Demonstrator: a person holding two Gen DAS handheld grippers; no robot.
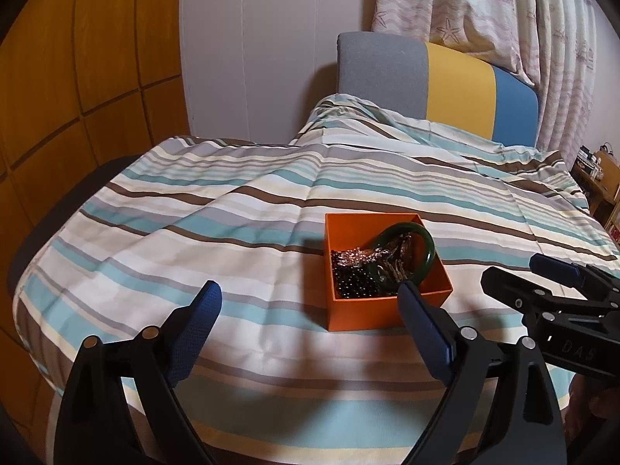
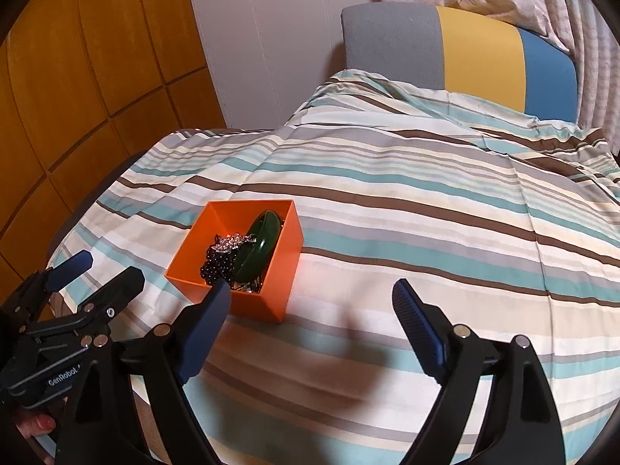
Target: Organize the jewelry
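Note:
An orange box (image 1: 387,312) (image 2: 271,294) sits on the striped bedspread. It holds a green bangle (image 1: 426,250) (image 2: 257,244), black beads (image 1: 354,285) (image 2: 217,263) and a silvery chain piece (image 1: 354,257) (image 2: 232,242). My left gripper (image 1: 310,290) (image 2: 106,265) is open above the bedspread, just left of and in front of the box, nothing between its blue pads. My right gripper (image 2: 312,288) (image 1: 515,269) is also open and empty, in front of and to the right of the box.
The bedspread (image 1: 232,201) covers a bed with a grey, yellow and blue headboard (image 1: 457,81). A wooden wardrobe (image 1: 77,77) stands at the left, curtains (image 1: 503,7) hang behind, and a small shelf (image 1: 596,178) stands at the far right. A hand (image 2: 37,424) grips the left tool.

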